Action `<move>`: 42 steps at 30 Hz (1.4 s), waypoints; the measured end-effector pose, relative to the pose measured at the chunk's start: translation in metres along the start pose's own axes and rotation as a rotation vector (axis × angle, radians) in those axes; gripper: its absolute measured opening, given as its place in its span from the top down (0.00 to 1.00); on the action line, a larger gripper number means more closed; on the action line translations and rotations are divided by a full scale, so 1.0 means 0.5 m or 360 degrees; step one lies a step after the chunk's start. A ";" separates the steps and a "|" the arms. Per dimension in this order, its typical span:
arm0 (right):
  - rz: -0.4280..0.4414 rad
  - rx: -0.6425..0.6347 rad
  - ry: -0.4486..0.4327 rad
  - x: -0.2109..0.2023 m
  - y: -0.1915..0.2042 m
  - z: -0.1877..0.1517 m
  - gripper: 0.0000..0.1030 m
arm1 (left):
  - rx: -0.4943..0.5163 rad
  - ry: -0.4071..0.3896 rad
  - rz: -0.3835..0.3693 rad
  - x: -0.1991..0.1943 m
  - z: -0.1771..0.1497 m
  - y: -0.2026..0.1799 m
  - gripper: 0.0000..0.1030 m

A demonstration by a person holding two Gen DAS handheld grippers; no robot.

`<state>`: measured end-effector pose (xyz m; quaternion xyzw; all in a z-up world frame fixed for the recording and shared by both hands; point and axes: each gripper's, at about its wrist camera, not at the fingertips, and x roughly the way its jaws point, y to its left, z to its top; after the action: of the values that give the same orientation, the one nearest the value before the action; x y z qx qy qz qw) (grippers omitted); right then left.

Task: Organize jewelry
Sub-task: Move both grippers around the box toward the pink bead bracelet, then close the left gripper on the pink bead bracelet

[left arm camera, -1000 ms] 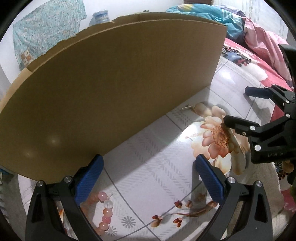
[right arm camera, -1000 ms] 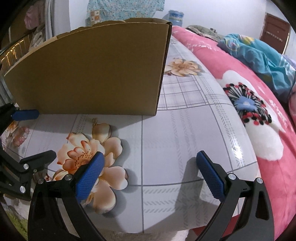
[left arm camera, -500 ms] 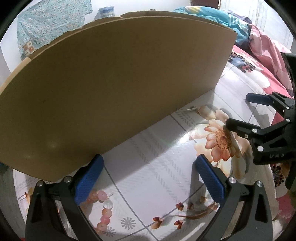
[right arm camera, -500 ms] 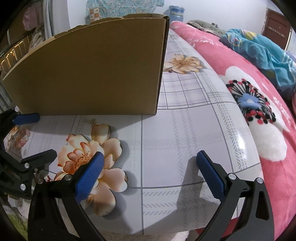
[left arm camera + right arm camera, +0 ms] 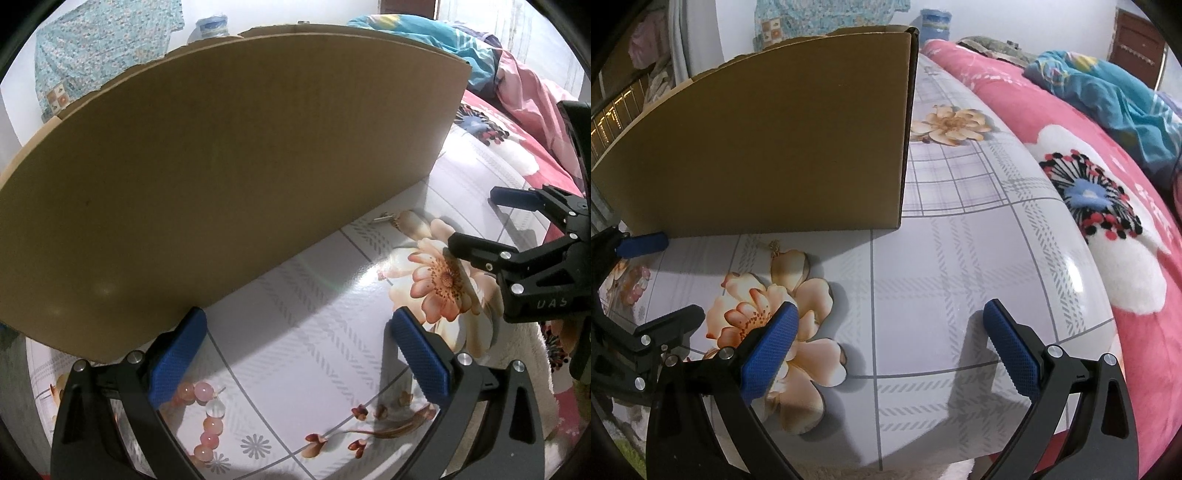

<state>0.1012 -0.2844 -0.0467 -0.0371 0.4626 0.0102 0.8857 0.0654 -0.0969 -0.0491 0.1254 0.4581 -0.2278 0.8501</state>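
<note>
Glossy, smooth vinyl-looking tablecloth with grey plaid and peach flower print [image 5: 960, 258], throwing bright highlights. Matt brown corrugated cardboard box [image 5: 229, 177], plain and unprinted, ragged along the torn top edge. Translucent pink and clear round-bead bracelet [image 5: 207, 417], polished like glass or stone. Small gold-coloured metal trinket [image 5: 774, 246] beside the box wall, shiny; too small for more. Left gripper [image 5: 295, 358] and right gripper [image 5: 886, 350]: matt black plastic frames, bright metal screw heads, blue pads [image 5: 1012, 354] with a fine knurled rubbery grain. Fuzzy pink fleece blanket with white flowers [image 5: 1126, 280], soft and matt.
</note>
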 end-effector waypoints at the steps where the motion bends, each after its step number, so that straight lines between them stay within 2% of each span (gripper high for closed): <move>1: 0.0002 0.0001 -0.0008 -0.001 -0.001 -0.002 0.08 | 0.0009 0.0001 -0.0005 -0.001 0.001 0.000 0.04; 5: 0.0004 0.0007 -0.0022 -0.003 -0.002 -0.008 0.08 | 0.0026 0.0014 0.0010 -0.007 0.000 0.002 0.04; 7: 0.0002 0.0004 -0.0030 -0.005 -0.003 -0.009 0.08 | 0.0033 -0.0087 0.0032 -0.039 -0.005 0.002 0.04; 12: 0.0012 -0.0017 -0.0063 -0.012 -0.001 -0.019 0.08 | 0.0080 -0.0298 0.0000 -0.142 -0.049 0.022 0.05; 15: -0.0001 -0.0043 -0.0097 -0.023 0.006 -0.025 0.08 | 0.0054 -0.0328 0.0002 -0.181 -0.085 0.044 0.06; 17: 0.0000 -0.0046 -0.0128 -0.034 0.010 -0.027 0.08 | 0.0021 -0.0332 0.0005 -0.197 -0.105 0.059 0.12; 18: 0.0015 -0.0040 -0.0130 -0.040 0.012 -0.028 0.08 | 0.0009 -0.0331 0.0005 -0.200 -0.110 0.061 0.12; 21: 0.0109 0.0001 -0.0160 -0.063 0.012 -0.029 0.08 | -0.0020 -0.0312 0.0025 -0.197 -0.124 0.073 0.24; 23: 0.0181 0.0041 -0.0186 -0.078 0.014 -0.033 0.09 | -0.0048 -0.0291 0.0013 -0.195 -0.128 0.085 0.35; 26: 0.0312 0.0089 -0.0205 -0.097 0.022 -0.039 0.14 | -0.0074 -0.0273 -0.0023 -0.186 -0.125 0.094 0.42; 29: 0.0388 0.0085 -0.0215 -0.109 0.042 -0.050 0.20 | -0.0020 -0.0241 -0.0025 -0.174 -0.122 0.082 0.48; 33: 0.0411 0.0058 -0.0214 -0.113 0.062 -0.047 0.29 | 0.0056 -0.0165 0.0011 -0.143 -0.115 0.060 0.56; 36: 0.0421 0.0055 -0.0216 -0.112 0.059 -0.036 0.36 | 0.0033 -0.0107 -0.0004 -0.120 -0.112 0.065 0.59; 39: 0.0427 0.0051 -0.0229 -0.114 0.055 -0.029 0.41 | 0.0002 -0.0052 -0.0005 -0.102 -0.113 0.076 0.67; 42: 0.0445 0.0048 -0.0229 -0.102 0.049 -0.017 0.47 | -0.0012 -0.0051 -0.0007 -0.096 -0.113 0.084 0.74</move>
<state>0.0635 -0.2599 -0.0111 0.0418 0.3987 0.1291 0.9070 0.0228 -0.0237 -0.0399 0.1174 0.4455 -0.2299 0.8572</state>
